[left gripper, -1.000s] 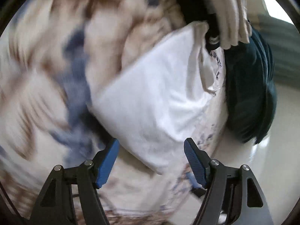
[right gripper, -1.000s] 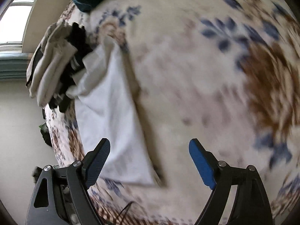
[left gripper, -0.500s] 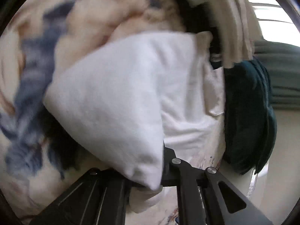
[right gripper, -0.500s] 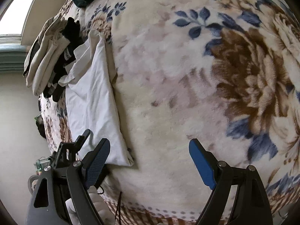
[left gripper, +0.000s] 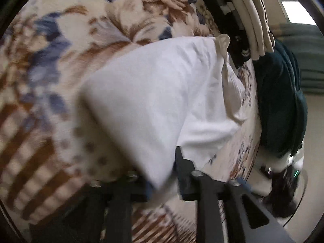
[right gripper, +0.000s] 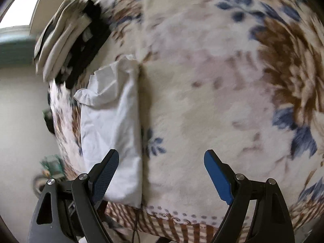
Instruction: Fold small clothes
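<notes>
While a floral blanket (right gripper: 202, 81) covers the whole surface, a white garment (right gripper: 113, 125) lies folded lengthwise at its left edge, with a stack of folded clothes (right gripper: 66, 40) at the far left. The left gripper (left gripper: 162, 184) has the garment's near corner between its opening jaws. The right gripper (right gripper: 160, 174) hangs wide apart and empty over the blanket, just right of the garment.

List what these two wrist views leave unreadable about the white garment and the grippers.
- Left gripper: its opening jaws' pads are hidden by the white garment corner; grip unreadable.
- Clothes stack: motion-blurred in the right wrist view, cut off by the top edge in the left.
- Right gripper: open, nothing hidden.
</notes>
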Action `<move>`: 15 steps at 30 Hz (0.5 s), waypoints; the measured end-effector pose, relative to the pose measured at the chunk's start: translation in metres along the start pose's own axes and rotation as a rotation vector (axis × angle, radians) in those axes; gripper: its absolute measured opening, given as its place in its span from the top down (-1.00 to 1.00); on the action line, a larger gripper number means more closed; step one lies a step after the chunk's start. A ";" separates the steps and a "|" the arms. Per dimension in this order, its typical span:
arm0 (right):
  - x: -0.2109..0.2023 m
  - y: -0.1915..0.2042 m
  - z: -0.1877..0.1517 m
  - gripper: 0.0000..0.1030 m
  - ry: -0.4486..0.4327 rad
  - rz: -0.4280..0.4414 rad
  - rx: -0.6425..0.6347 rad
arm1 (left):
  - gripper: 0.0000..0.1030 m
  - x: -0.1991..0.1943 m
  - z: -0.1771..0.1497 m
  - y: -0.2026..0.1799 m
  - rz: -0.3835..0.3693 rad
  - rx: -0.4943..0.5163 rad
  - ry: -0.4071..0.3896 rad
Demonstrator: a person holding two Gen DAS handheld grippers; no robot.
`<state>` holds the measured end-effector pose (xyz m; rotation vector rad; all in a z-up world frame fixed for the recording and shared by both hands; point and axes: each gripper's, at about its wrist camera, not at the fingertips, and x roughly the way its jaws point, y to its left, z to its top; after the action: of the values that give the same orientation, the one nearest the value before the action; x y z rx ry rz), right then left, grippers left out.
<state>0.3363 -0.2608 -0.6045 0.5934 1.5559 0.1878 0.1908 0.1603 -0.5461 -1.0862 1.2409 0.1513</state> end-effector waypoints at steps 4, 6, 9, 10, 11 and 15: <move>0.011 0.058 0.003 -0.71 -0.029 -0.146 -0.239 | -0.14 -0.027 0.004 0.002 0.029 0.056 -0.008; 0.024 0.086 0.008 -0.71 -0.046 -0.211 -0.358 | -0.14 -0.039 0.011 0.003 0.052 0.067 -0.023; 0.056 0.119 0.024 -0.71 -0.057 -0.316 -0.520 | -0.14 -0.045 0.030 -0.007 0.092 0.118 -0.042; 0.068 0.126 0.034 -0.70 -0.068 -0.372 -0.562 | -0.14 -0.044 0.038 -0.013 0.090 0.137 -0.047; 0.077 0.133 0.044 -0.70 -0.073 -0.417 -0.600 | -0.14 -0.043 0.048 -0.018 0.096 0.155 -0.053; 0.087 0.134 0.092 -0.70 -0.184 -0.569 -0.603 | -0.14 -0.023 0.091 -0.053 0.103 0.241 -0.049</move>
<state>0.4623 -0.1274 -0.6269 -0.3011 1.3388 0.1509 0.2767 0.2091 -0.5038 -0.8069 1.2361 0.1027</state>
